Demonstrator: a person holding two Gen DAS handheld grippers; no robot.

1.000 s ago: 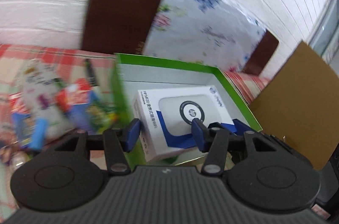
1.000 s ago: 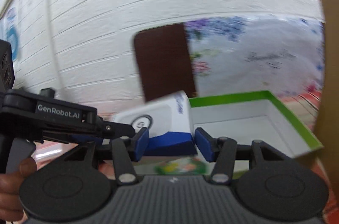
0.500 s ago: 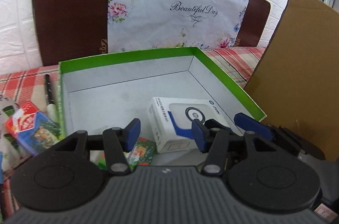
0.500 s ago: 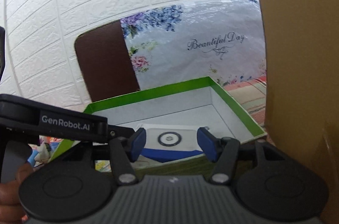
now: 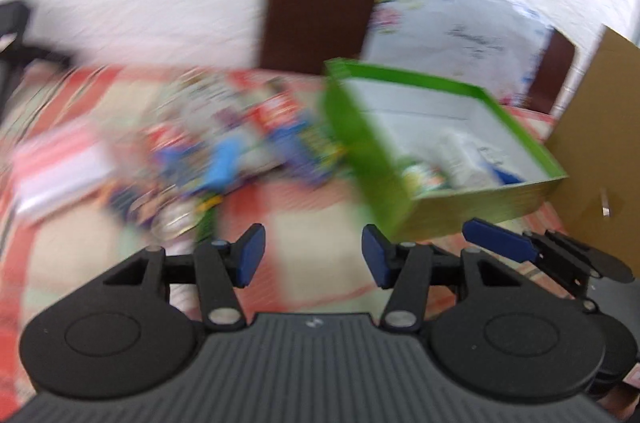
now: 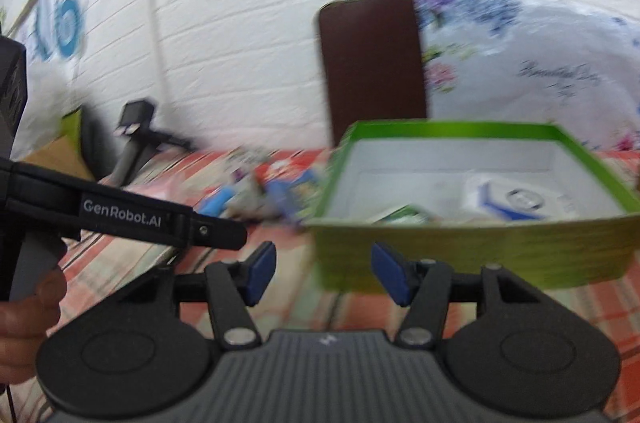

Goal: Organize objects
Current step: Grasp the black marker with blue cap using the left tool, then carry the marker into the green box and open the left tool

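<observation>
A second ago my right tongs (image 6: 322,273) carried the white and blue box (image 6: 516,201) over the green tray (image 6: 472,251); now that box lies inside the tray, near the right wall, beside a small green packet (image 6: 404,215). Both tongs are now released and empty, and they have pulled back from the tray to the left. My left tongs (image 5: 310,259) now look over the checked worktop (image 5: 304,207) toward the heap of loose packets (image 5: 240,147), which is well apart from the tray and too blurred for me to name the pieces. So I judge that one item is stored, and the next pick should come from this heap
</observation>
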